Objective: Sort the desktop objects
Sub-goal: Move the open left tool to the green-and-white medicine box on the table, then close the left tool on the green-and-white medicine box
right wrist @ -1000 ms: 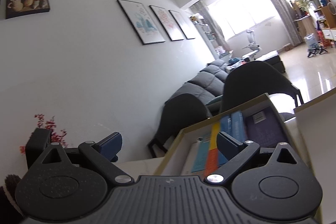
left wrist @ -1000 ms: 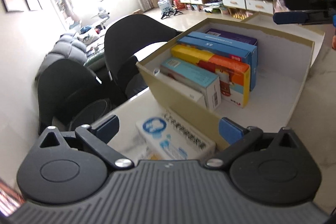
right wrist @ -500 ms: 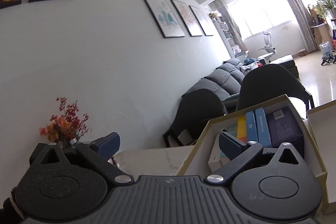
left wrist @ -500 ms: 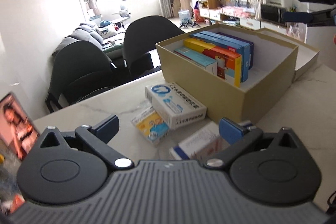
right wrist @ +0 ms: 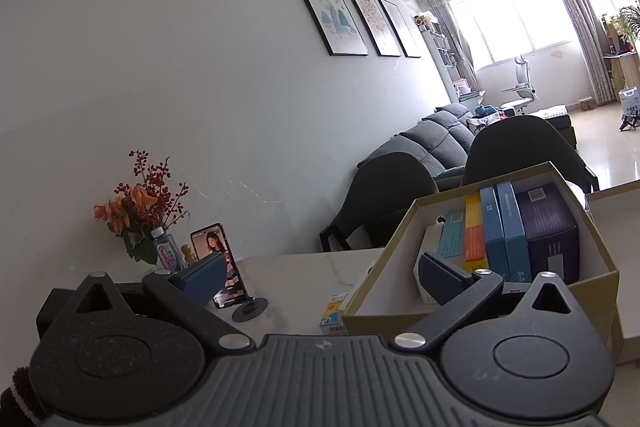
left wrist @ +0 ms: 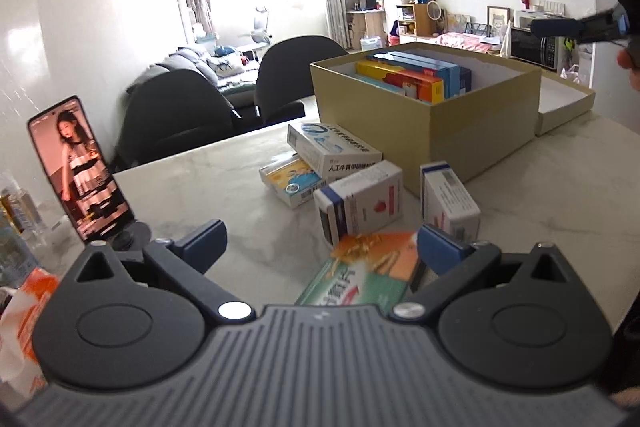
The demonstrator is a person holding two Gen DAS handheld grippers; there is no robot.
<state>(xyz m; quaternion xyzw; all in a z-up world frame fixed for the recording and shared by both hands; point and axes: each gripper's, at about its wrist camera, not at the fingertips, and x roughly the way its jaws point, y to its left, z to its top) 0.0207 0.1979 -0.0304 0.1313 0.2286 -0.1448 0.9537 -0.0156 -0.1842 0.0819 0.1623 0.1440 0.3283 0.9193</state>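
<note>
Medicine boxes lie loose on the table (left wrist: 192, 179): nearest the left gripper (left wrist: 320, 239), jaws spread and empty, is a green-and-orange box (left wrist: 360, 279), then 2 white boxes and 2 stacked ones. Behind stands the cardboard box (left wrist: 472, 131), part filled. The right gripper (right wrist: 320, 275) hovers open above it. Next step appears to be closing on the green-and-orange box.

Phone (left wrist: 80, 171) is standing upright on a round stand (screen lit) at the bench (left wrist: 208, 187) edge. Flowers (right wrist: 138, 211) are sitting in a bottle beside it. Two dark chairs (left wrist: 176, 115) are facing the bench; sofa (right wrist: 436, 139) is lying beyond.
</note>
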